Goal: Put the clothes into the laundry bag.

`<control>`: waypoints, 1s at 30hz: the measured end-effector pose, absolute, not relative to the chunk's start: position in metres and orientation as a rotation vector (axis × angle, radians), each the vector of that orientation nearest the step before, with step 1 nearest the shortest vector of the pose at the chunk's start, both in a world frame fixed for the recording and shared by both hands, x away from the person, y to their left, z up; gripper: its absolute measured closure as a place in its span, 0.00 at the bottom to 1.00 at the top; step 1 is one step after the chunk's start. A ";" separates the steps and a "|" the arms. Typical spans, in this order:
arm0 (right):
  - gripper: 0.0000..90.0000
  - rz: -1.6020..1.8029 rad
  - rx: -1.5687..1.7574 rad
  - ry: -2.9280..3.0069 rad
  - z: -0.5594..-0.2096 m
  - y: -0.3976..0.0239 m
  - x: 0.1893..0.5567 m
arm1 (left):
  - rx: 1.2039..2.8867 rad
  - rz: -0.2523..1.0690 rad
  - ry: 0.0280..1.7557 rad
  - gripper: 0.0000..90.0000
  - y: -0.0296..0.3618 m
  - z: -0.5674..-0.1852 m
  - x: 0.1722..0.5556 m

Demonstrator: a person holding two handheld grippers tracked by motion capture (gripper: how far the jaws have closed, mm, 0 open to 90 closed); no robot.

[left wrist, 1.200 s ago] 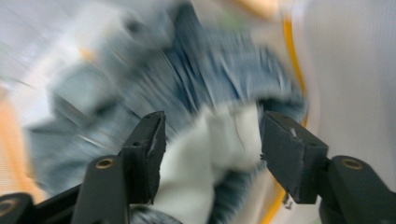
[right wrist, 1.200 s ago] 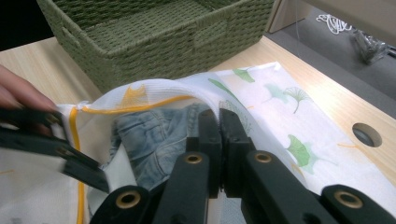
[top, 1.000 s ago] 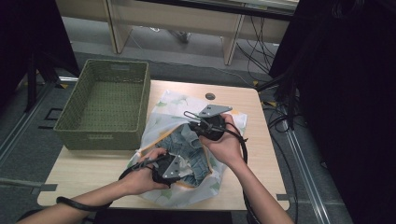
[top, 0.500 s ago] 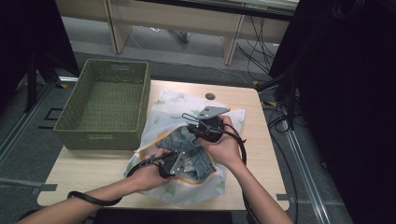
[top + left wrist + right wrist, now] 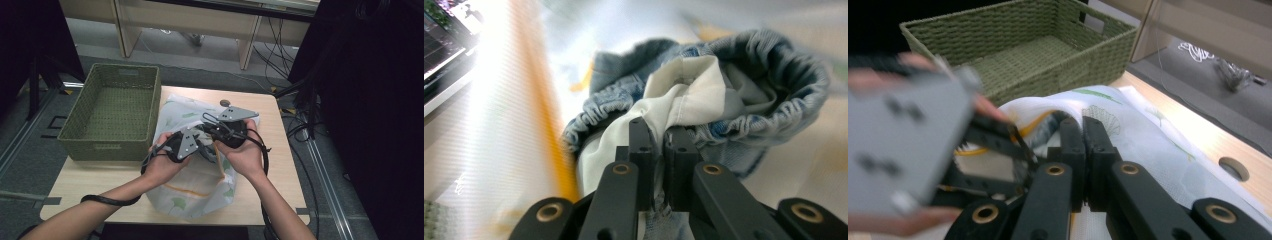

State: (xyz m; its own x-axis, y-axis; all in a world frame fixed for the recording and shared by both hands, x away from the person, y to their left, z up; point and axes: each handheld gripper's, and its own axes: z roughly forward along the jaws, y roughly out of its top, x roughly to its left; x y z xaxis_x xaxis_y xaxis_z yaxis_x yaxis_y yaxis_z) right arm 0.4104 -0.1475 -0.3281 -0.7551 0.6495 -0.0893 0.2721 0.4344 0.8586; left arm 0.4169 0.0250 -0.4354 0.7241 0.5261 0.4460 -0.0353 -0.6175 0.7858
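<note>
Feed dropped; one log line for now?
left gripper: shut on denim garment | right gripper: shut on white bag rim | green basket: empty

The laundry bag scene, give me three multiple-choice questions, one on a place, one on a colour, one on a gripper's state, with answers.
1. Where is the basket relative to the bag?
A. To its left, high view
B. To its right, high view
C. On top of it

2. What colour is the basket?
A. Red
B. Green
C. Blue

3. What is the left gripper doing?
A. Open above the basket
B. Lying on the floor
C. Shut on the jeans

Answers:
1. A, the high view shows the basket at the table's left with the bag beside it.
2. B, its weave is olive green in the right gripper view too.
3. C, the left gripper view shows its jaws pinching denim and white lining; they have just been closing.
</note>
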 end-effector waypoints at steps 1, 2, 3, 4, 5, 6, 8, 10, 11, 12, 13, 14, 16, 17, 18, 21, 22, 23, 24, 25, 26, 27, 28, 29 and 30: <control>1.00 1.250 0.788 2.290 -0.330 -0.148 0.412 | 2.119 0.854 0.369 0.93 0.021 -0.444 0.420; 1.00 1.244 0.797 2.299 -0.333 -0.148 0.413 | 2.132 0.849 0.371 0.93 0.019 -0.451 0.422; 1.00 1.236 0.801 2.306 -0.336 -0.148 0.414 | 2.154 0.850 0.364 0.92 0.015 -0.459 0.424; 1.00 1.223 0.814 2.318 -0.340 -0.147 0.416 | 2.170 0.852 0.367 0.92 0.011 -0.468 0.427; 1.00 1.212 0.823 2.326 -0.345 -0.147 0.420 | 2.177 0.848 0.372 0.92 0.009 -0.473 0.430; 1.00 1.198 0.838 2.334 -0.349 -0.148 0.422 | 2.176 0.836 0.387 0.91 0.008 -0.476 0.432; 1.00 1.177 0.870 2.356 -0.356 -0.149 0.425 | 2.170 0.823 0.407 0.91 0.008 -0.477 0.436; 1.00 1.159 0.868 2.365 -0.361 -0.150 0.428 | 2.182 0.811 0.407 0.89 0.010 -0.476 0.438; 1.00 1.152 0.869 2.372 -0.363 -0.151 0.429 | 2.190 0.790 0.406 0.87 0.011 -0.474 0.439; 1.00 1.149 0.877 2.378 -0.366 -0.152 0.430 | 2.187 0.786 0.410 0.85 0.013 -0.473 0.439; 1.00 1.143 0.889 2.378 -0.367 -0.152 0.430 | 2.184 0.780 0.413 0.83 0.015 -0.472 0.439; 1.00 1.136 0.892 2.383 -0.368 -0.153 0.431 | 2.187 0.766 0.412 0.81 0.017 -0.469 0.437; 1.00 1.129 0.888 2.389 -0.370 -0.153 0.431 | 2.171 0.744 0.410 0.75 0.023 -0.464 0.430; 1.00 1.128 0.886 2.388 -0.370 -0.153 0.431 | 2.163 0.732 0.412 0.73 0.026 -0.459 0.425; 1.00 1.124 0.883 2.389 -0.371 -0.154 0.431 | 2.152 0.711 0.413 0.70 0.032 -0.453 0.418; 1.00 1.118 0.887 2.396 -0.372 -0.154 0.432 | 2.101 0.703 0.403 0.64 0.047 -0.436 0.403; 1.00 1.115 0.887 2.397 -0.372 -0.154 0.432 | 2.077 0.722 0.401 0.64 0.054 -0.429 0.398; 1.00 1.117 0.890 2.395 -0.371 -0.153 0.432 | 2.045 0.747 0.404 0.63 0.061 -0.422 0.393; 1.00 1.118 0.918 2.392 -0.371 -0.153 0.431 | 2.025 0.773 0.395 0.63 0.066 -0.417 0.391; 1.00 1.115 0.883 2.392 -0.371 -0.153 0.432 | 2.009 0.822 0.399 0.63 0.072 -0.413 0.389; 1.00 1.117 0.877 2.391 -0.371 -0.153 0.432 | 2.006 0.859 0.406 0.62 0.076 -0.411 0.389; 1.00 1.113 0.876 2.393 -0.370 -0.152 0.432 | 2.021 0.906 0.422 0.60 0.079 -0.411 0.390; 1.00 1.111 0.875 2.395 -0.370 -0.152 0.432 | 2.042 0.931 0.432 0.57 0.081 -0.413 0.393; 1.00 1.114 0.870 2.398 -0.370 -0.151 0.432 | 2.083 0.918 0.442 0.54 0.082 -0.419 0.399; 1.00 1.113 0.878 2.400 -0.370 -0.150 0.431 | 2.093 0.924 0.432 0.53 0.082 -0.421 0.402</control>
State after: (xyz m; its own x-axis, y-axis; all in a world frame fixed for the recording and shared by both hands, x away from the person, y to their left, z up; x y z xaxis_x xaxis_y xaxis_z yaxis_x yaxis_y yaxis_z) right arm 0.4311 -0.1495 -0.3703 -0.7456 0.6641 -0.0553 0.3867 0.4988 0.7757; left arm 0.4017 0.0815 -0.4206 0.6759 0.5700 0.4672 -0.0070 -0.6289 0.7774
